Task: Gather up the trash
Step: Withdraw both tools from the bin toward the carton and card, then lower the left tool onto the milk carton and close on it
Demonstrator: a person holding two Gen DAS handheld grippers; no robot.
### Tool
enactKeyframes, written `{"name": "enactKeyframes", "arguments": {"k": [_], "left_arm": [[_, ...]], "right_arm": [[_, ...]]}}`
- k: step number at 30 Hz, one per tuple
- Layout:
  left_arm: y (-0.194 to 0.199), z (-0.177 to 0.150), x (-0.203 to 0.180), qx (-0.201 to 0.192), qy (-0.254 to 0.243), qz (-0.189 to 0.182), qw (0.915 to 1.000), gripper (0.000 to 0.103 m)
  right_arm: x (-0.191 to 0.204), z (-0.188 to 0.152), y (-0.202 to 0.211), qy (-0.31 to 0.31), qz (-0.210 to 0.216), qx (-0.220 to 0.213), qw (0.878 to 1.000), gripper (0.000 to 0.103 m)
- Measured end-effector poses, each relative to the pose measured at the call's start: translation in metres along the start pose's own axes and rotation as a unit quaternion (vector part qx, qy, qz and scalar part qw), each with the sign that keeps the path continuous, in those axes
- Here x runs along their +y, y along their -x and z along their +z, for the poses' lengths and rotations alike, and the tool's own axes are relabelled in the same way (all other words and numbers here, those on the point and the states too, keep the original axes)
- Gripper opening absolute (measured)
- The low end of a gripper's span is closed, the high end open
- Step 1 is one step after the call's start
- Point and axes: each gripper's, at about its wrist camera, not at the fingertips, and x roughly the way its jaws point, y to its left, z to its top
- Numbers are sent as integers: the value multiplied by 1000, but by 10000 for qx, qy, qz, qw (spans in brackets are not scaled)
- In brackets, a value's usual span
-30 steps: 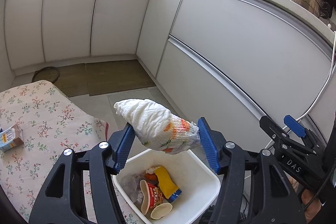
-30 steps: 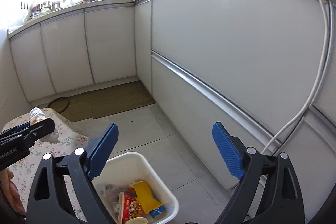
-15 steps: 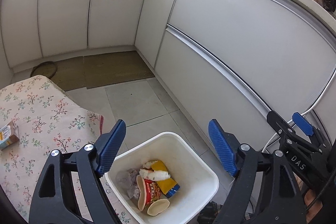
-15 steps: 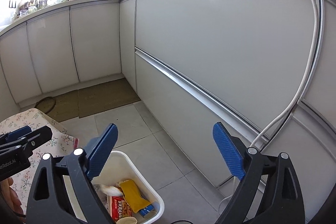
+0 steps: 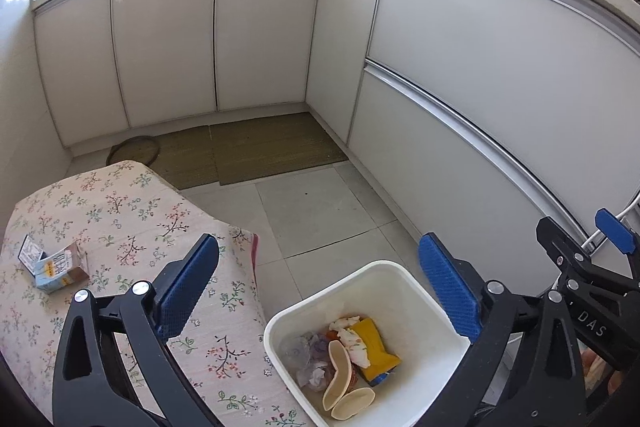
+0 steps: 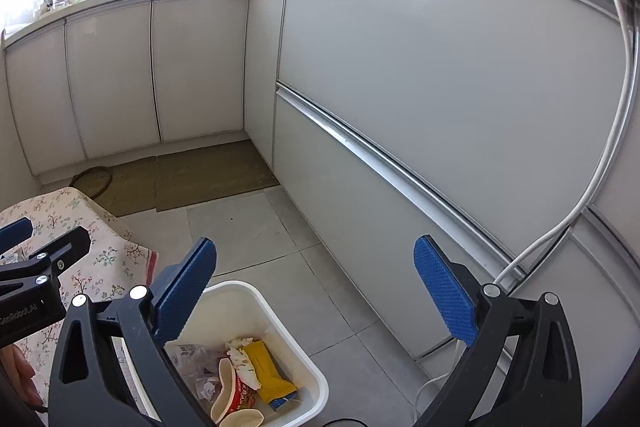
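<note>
I see both my left gripper and right gripper gaping wide and empty above the bin, where the crumpled tissue lies lengthwise beside the yellow wrapper.

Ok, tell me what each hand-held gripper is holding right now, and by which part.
Nothing is held. The left hand-held gripper and the right hand-held gripper are both open and empty above the white rectangular plastic bin.

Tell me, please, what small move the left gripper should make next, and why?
Probably swing left toward the carton on the table. The left gripper is open and empty above the bin, and the carton looks like the only trash left out.
</note>
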Motion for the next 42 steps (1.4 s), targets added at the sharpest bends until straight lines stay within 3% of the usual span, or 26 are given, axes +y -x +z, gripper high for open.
{"name": "enactKeyframes", "arguments": {"k": [14,34,38,42], "left_arm": [[8,-1,57,38,257,461,9986,96],[13,-19,175,392,744,1271,9883,96],[1,-29,205,650,567,1579,9837,96],[-29,-40,242,1158,-19,1818,9765,96]], "right_arm": [[59,6,-5,439,314,77,9985,96],[188,4,2,1239,925,122,9879,96],[211,1,7,1393,1102,147,9840,96],[230,-6,11,1631,1191,171,9792,96]]}}
